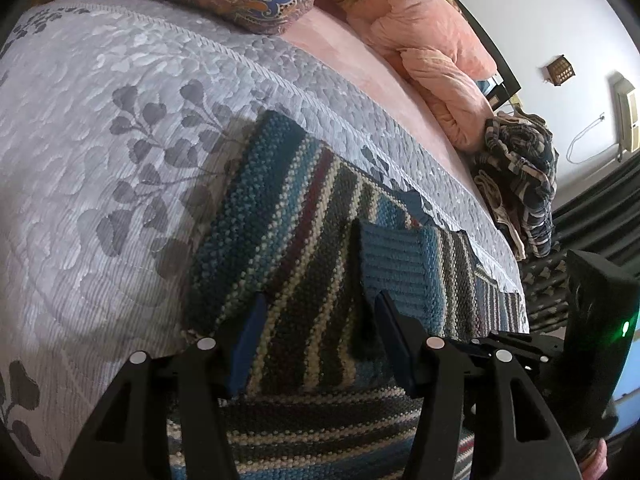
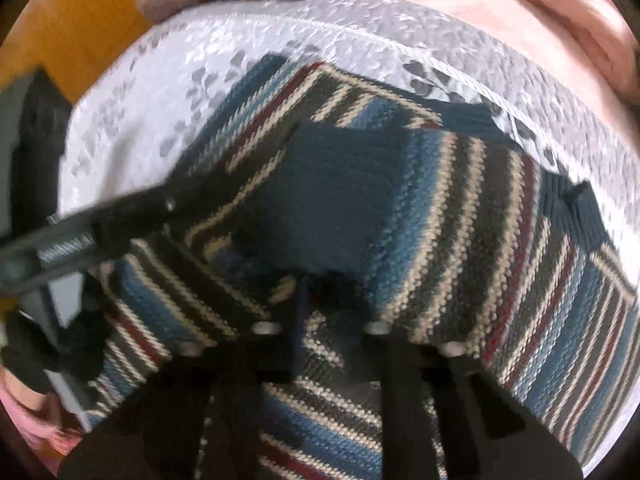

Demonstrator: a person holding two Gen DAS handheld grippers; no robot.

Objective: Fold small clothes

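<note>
The left gripper (image 1: 320, 320) points forward, its fingers spread wide apart. The right gripper (image 2: 320, 304) is blurred; its finger spacing is unclear.

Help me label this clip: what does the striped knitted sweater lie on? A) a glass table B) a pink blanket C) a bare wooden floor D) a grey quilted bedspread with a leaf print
D: in the left wrist view the striped knitted sweater lies spread on the grey quilted bedspread with a leaf print.

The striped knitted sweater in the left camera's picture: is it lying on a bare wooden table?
No, the striped knitted sweater lies spread on a grey quilted bedspread with a leaf pattern.
</note>
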